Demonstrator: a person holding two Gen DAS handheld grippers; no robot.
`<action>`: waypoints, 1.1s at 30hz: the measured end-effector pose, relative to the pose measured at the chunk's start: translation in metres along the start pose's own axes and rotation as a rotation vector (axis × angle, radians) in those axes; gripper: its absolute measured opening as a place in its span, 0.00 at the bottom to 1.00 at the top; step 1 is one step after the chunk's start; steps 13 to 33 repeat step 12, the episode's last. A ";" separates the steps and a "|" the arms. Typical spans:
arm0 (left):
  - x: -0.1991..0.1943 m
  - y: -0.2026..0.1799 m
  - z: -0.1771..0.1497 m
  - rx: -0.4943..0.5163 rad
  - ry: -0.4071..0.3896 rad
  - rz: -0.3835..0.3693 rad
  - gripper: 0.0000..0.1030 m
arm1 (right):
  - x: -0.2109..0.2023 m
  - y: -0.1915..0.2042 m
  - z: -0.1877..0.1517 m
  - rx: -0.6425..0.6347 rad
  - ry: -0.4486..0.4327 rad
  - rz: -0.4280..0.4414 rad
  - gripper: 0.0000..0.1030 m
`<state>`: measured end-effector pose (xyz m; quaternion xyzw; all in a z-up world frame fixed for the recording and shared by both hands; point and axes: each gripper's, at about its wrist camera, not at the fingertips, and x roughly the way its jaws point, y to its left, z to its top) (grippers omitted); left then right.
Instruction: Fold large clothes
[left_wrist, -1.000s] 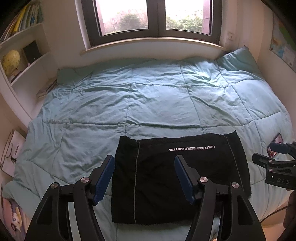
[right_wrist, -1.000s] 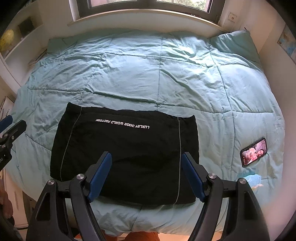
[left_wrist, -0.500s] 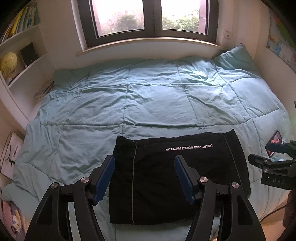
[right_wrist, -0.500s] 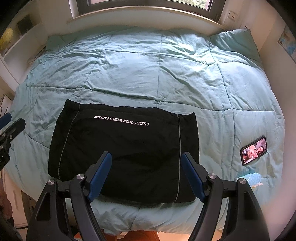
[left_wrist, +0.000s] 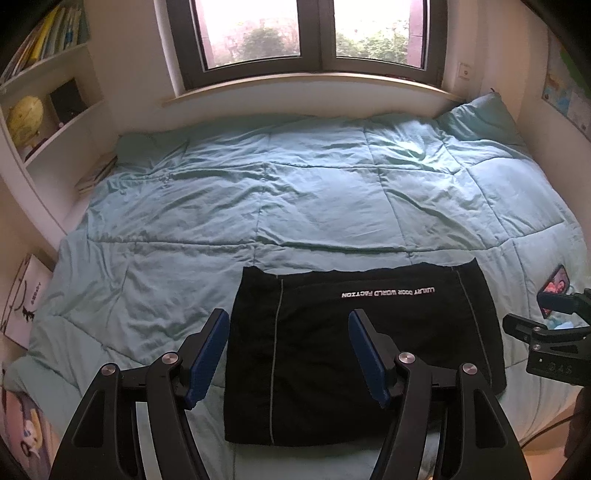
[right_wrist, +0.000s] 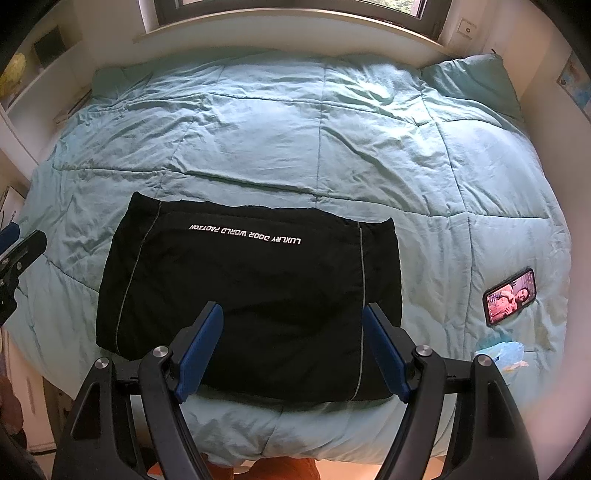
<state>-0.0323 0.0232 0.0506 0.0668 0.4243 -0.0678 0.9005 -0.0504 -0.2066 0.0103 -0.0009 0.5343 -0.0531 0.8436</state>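
Both sets of jaws stand apart with nothing between the blue pads: the left gripper (left_wrist: 289, 319) hangs above the near left part of the garment (left_wrist: 354, 350), and the right gripper (right_wrist: 292, 314) hangs above its near right part, neither touching cloth. In the left view the right gripper shows at the right edge, off the garment's side; in the right view the left gripper's tip shows at the left edge, likewise off it. The garment (right_wrist: 251, 295) is black, with thin pale piping down each side and a line of white lettering near its far edge, and it lies flat on the quilt (left_wrist: 295, 206) close to the near edge of the bed. Its outline is a compact, fairly even rectangle with straight sides and no sleeve or leg sticking out, so it looks already folded at least once; how many layers it holds cannot be told from here. With both grippers empty and clear of the cloth, my judgement is that the folding is mostly or wholly done, and what may be left is one more fold across, or a smoothing of the edges. A phone (right_wrist: 510, 296) lies on the quilt well to the right, with a small blue wrapper (right_wrist: 498, 352) near it.
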 end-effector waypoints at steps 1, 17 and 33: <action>0.000 0.000 0.000 0.001 0.000 0.002 0.66 | 0.000 0.001 0.000 -0.003 0.000 -0.001 0.77; 0.002 0.018 0.002 -0.077 -0.024 0.053 0.66 | 0.000 0.005 -0.004 -0.010 0.005 -0.007 0.77; 0.002 0.018 0.002 -0.077 -0.024 0.053 0.66 | 0.000 0.005 -0.004 -0.010 0.005 -0.007 0.77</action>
